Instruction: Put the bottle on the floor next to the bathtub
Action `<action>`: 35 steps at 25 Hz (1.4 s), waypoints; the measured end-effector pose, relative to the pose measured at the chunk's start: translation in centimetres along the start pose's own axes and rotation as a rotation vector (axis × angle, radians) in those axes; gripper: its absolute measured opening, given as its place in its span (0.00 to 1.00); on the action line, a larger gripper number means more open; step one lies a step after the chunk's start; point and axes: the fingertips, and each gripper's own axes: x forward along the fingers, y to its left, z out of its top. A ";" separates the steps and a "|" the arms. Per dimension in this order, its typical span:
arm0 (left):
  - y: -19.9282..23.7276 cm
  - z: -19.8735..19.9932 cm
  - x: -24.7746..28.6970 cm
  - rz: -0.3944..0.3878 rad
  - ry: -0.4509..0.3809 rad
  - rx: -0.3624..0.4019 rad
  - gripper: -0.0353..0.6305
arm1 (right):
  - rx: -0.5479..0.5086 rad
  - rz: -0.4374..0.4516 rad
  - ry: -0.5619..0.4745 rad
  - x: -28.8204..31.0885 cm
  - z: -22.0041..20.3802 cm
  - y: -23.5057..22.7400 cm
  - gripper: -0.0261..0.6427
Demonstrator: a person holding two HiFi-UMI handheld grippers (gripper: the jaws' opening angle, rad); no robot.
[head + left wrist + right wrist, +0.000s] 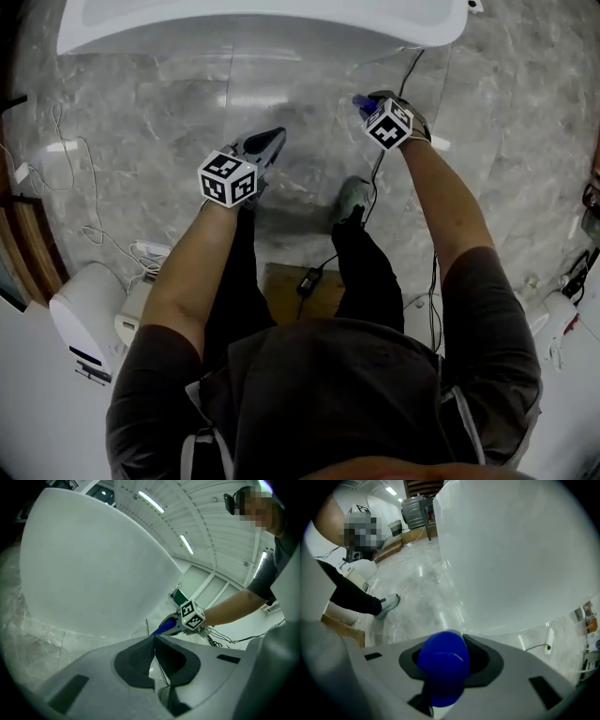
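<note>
- The right gripper [370, 101] is clasping the bottle [443, 663] beside the bathtub's [253, 23] edge, over open floor [169, 122].
- The left gripper [274, 139] is hovering clenched, empty, farther from the bathtub.

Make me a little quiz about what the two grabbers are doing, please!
1. True or false: the left gripper is holding the bottle.
2. What colour is the part of the bottle that shows between the jaws of the right gripper? A) red B) blue C) green
3. Fill in: the big white thing in front of the person is a ____.
Key: 1 false, its jaws are shut on nothing; 2 B; 3 bathtub.
</note>
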 end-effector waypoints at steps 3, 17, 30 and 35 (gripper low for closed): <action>2.1 -2.2 1.3 0.004 0.006 -0.010 0.06 | -0.020 -0.004 0.025 4.9 -1.1 -0.2 0.24; 7.7 -5.9 4.1 0.060 0.013 -0.052 0.06 | -0.103 0.006 0.069 17.0 -1.5 -0.9 0.25; 6.5 -6.8 4.6 0.038 0.028 -0.043 0.06 | -0.158 -0.030 0.093 18.1 -2.1 -0.4 0.27; 5.7 -6.5 4.2 0.031 0.027 -0.047 0.06 | -0.108 -0.040 0.091 16.5 -2.1 -1.1 0.35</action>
